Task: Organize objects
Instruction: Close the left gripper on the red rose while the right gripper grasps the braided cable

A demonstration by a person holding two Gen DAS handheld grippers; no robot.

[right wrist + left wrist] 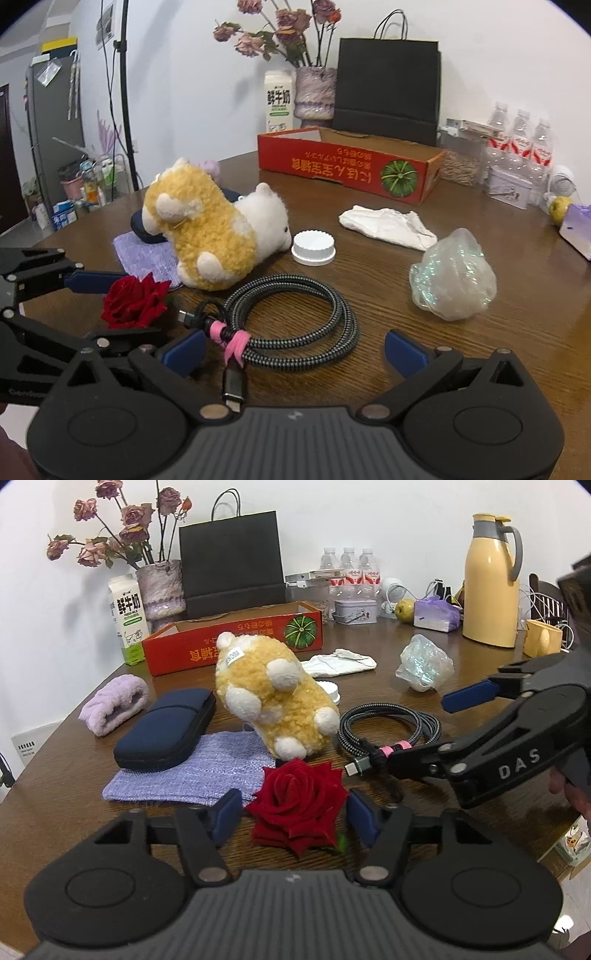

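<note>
A red rose (pixel 299 805) lies on the brown table between the open fingers of my left gripper (pixel 293 818); it also shows in the right wrist view (pixel 133 301). A coiled braided cable (pixel 291 321) with a pink tie lies between the open fingers of my right gripper (pixel 295 350); it also shows in the left wrist view (pixel 388 727). A yellow and white plush toy (pixel 273 698) lies on its side behind the rose. The red cardboard box (pixel 236 642) stands open at the back.
A navy case (pixel 166 731), a lilac cloth (pixel 192 771), a purple towel roll (pixel 114 705), a white glove (pixel 388 225), a white lid (pixel 313 247) and an iridescent wrapped lump (pixel 454 280) lie around. A milk carton (pixel 127 620), vase, black bag, bottles and yellow jug (pixel 491 583) line the back.
</note>
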